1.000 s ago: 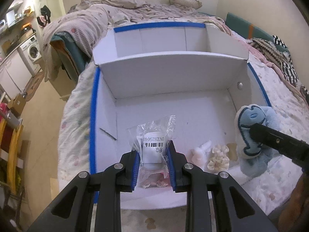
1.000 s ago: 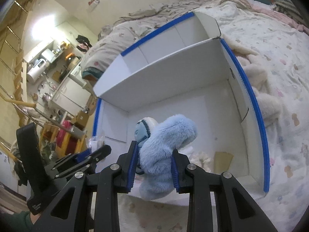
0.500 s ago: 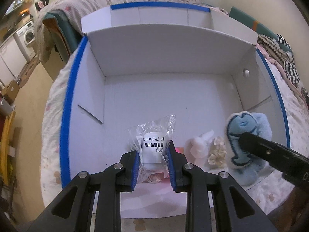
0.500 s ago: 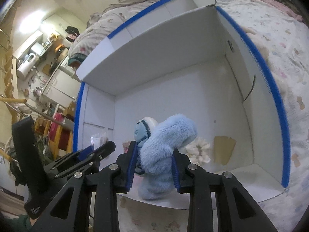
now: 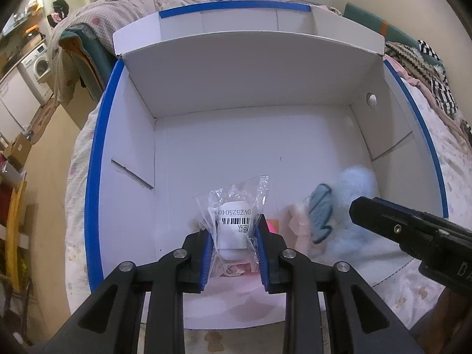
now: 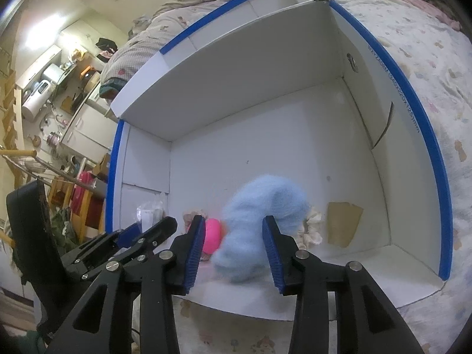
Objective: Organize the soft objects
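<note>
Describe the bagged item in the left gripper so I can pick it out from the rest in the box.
Find the white box with blue-taped edges on the bed. Near its front wall, the left gripper pinches a clear crinkly bag with a white item inside. Only it bears a barcode label; the blue plush and pink ball beside it are unwrapped.

Left gripper [image 5: 234, 253] and right gripper [image 6: 233, 250]: matte black angular linkage arms, silver round screws at each pivot, ribbed blue pads [image 6: 196, 253] lining the inner finger faces.
</note>
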